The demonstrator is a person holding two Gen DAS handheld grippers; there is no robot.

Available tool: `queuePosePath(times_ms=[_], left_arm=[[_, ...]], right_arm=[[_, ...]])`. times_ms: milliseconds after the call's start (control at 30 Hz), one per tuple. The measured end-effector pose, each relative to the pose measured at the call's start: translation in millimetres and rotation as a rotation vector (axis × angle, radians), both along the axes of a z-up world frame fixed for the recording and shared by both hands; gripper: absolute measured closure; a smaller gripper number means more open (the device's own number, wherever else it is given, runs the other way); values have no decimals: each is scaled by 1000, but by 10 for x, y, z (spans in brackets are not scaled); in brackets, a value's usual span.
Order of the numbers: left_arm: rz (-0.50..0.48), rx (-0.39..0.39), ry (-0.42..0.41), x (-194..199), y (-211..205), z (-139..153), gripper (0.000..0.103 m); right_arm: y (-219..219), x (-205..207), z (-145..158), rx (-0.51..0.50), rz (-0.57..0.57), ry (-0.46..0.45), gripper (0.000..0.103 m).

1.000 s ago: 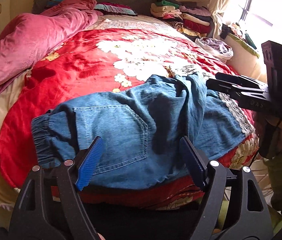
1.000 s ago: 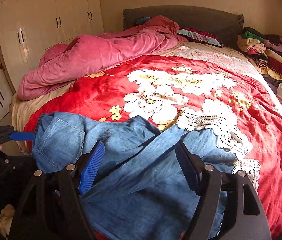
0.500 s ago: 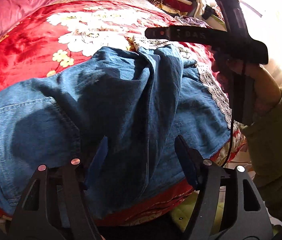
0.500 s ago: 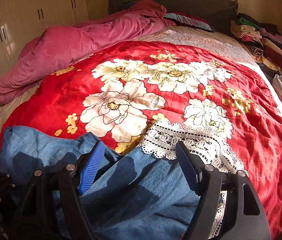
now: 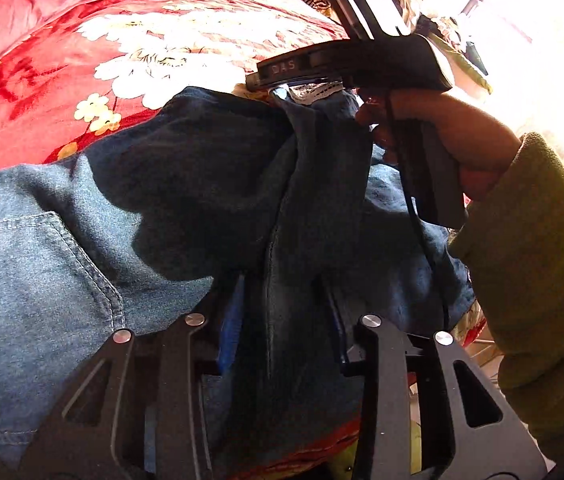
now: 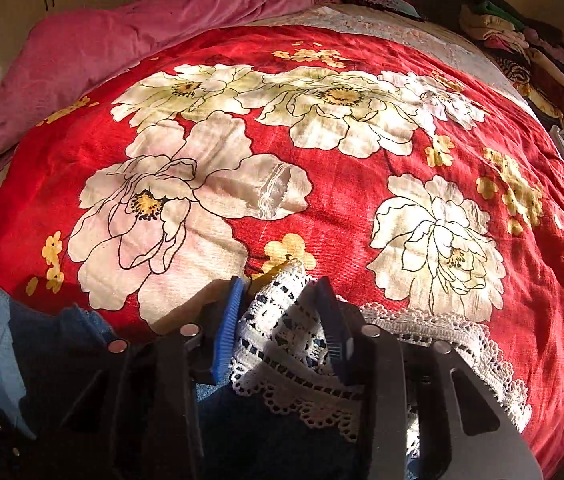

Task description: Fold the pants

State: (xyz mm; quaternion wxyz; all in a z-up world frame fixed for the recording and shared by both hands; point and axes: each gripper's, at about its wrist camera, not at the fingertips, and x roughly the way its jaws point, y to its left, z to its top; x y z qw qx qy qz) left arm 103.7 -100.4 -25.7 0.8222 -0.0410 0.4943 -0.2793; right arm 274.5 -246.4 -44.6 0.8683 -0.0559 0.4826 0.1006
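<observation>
Blue denim pants (image 5: 82, 240) with a white lace hem lie bunched at the near edge of a red floral bedspread (image 6: 322, 208). My left gripper (image 5: 282, 320) is shut on a raised fold of the denim along a seam. My right gripper (image 6: 282, 320) is shut on the white lace hem (image 6: 282, 344) of a pant leg. The right gripper also shows in the left wrist view (image 5: 282, 84), held by a hand in a green sleeve, pinching the lace end above the denim. A back pocket (image 5: 34, 264) shows at the left.
A pink duvet (image 6: 122, 40) lies bunched along the bed's left side. Stacked folded clothes (image 6: 522, 48) sit at the far right corner by the headboard. A bright window (image 5: 542, 40) is at the right. White cupboards (image 6: 22, 4) stand at the far left.
Both grippers moved forward onto the pants and closed: the left onto a denim fold, the right onto the lace hem. One second ago both were open.
</observation>
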Motion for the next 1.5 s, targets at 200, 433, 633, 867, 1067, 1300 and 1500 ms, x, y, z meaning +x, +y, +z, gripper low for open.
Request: queuePosePath(times_ms=[200, 433, 633, 867, 1067, 1300, 1500], left_arm=[[-18, -26, -10, -77, 76, 55, 77], [-30, -26, -37, -137, 71, 91, 72], [-23, 39, -84, -40, 34, 54, 102], [-111, 47, -155, -238, 27, 210, 102], [-177, 103, -174, -387, -97, 97, 94], [-215, 152, -165, -400, -244, -40, 103], [-267, 119, -209, -581, -82, 286, 103]], right_arm=[[-254, -322, 310, 104, -11, -80, 93], [-748, -900, 695, 239, -101, -186, 94], [-1084, -1445, 865, 292, -185, -243, 94], [-1378, -2108, 892, 336, -263, -231, 94], [-1547, -2503, 825, 350, -329, -207, 94], [-1661, -2559, 726, 375, -362, -185, 94], [-1695, -2704, 725, 394, -352, -158, 94]])
